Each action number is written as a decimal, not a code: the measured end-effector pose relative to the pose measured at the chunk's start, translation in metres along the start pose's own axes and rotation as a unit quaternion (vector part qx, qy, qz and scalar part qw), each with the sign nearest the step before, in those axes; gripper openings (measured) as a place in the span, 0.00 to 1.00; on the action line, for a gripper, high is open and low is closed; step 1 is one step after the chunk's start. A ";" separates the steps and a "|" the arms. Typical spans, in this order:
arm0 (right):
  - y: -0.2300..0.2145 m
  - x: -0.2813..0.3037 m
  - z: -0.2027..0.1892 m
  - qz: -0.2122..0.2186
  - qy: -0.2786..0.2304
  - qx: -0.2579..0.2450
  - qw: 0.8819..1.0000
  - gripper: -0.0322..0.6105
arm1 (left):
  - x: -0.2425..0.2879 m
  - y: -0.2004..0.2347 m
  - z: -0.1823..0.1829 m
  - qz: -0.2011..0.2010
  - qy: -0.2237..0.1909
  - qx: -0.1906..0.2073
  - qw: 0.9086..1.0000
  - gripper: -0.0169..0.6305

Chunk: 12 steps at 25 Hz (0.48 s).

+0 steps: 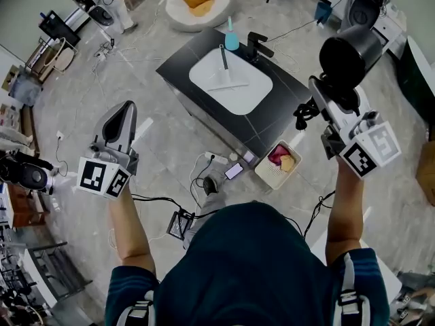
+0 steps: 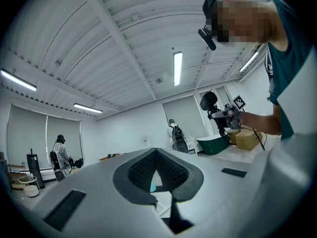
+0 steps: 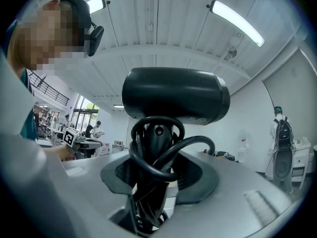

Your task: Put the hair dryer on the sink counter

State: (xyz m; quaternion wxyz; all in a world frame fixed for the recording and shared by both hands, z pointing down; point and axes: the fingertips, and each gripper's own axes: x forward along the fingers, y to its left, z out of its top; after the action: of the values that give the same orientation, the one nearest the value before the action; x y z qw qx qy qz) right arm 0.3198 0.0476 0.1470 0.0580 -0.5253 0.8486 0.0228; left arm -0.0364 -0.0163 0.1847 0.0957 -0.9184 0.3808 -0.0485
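Sink counter [image 1: 182, 61]: dark top, white basin set in it, standing on the floor ahead of the person.

Hair dryer [image 3: 176, 95]: black, matte, with a short fat barrel lying crosswise above an upright handle. Its black cord [image 3: 194, 144] is looped around the handle. It is held up in the air off the counter's right side, not resting on it.

Right gripper [image 3: 157, 176]: jaws clamped on the dryer's handle, cord caught in with it.

Left gripper [image 2: 156, 153]: jaws together, nothing between them, raised off the counter's left side.

Teal bottle [image 1: 232, 41]: upright on the counter beside the black faucet [image 1: 257, 45].
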 end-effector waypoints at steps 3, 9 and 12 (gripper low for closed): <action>0.008 0.033 -0.004 -0.009 0.003 -0.003 1.000 0.34 | 0.011 0.033 -0.008 -0.013 -0.003 -0.003 1.000 0.03; 0.021 0.100 -0.012 -0.012 0.010 0.003 1.000 0.34 | 0.030 0.095 -0.020 -0.027 -0.003 -0.007 1.000 0.03; 0.026 0.133 -0.019 -0.011 0.015 0.005 1.000 0.34 | 0.039 0.120 -0.029 -0.035 -0.002 -0.011 0.999 0.03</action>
State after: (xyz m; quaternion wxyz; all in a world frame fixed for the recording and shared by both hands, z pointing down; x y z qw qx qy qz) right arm 0.2366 -0.0615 0.1493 0.0479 -0.5342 0.8439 0.0101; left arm -0.0964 -0.1308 0.1880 0.0849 -0.9322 0.3489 -0.0460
